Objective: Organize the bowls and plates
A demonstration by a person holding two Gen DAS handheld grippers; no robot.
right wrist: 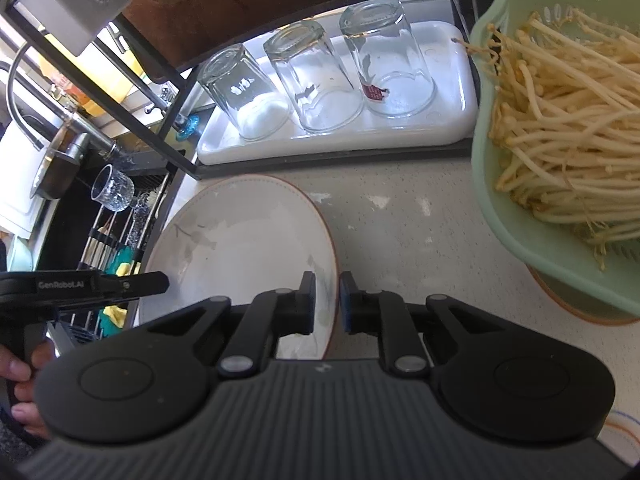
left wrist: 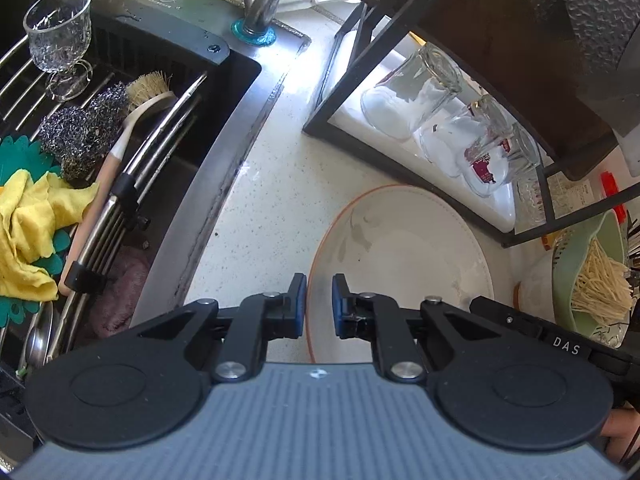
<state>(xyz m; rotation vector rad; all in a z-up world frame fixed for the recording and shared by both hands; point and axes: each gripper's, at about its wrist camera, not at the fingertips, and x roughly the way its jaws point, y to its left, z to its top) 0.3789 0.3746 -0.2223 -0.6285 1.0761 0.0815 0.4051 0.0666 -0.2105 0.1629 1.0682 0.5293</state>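
Two grippers had the white plate (left wrist: 400, 248) by opposite rims on the counter (left wrist: 272, 200), just beside the rack's front edge. Left gripper (left wrist: 319, 300) and right gripper (right wrist: 327, 300) both clamped on its rim; the plate's near part was hidden behind them.

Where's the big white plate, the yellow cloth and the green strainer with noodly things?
white orange-rimmed plate (right wrist: 240, 232), right wrist view, its centre.
crumpled yellow cloth (left wrist: 32, 224), left wrist view, its middle.
green plastic strainer (right wrist: 520, 248), right wrist view, outer wall.
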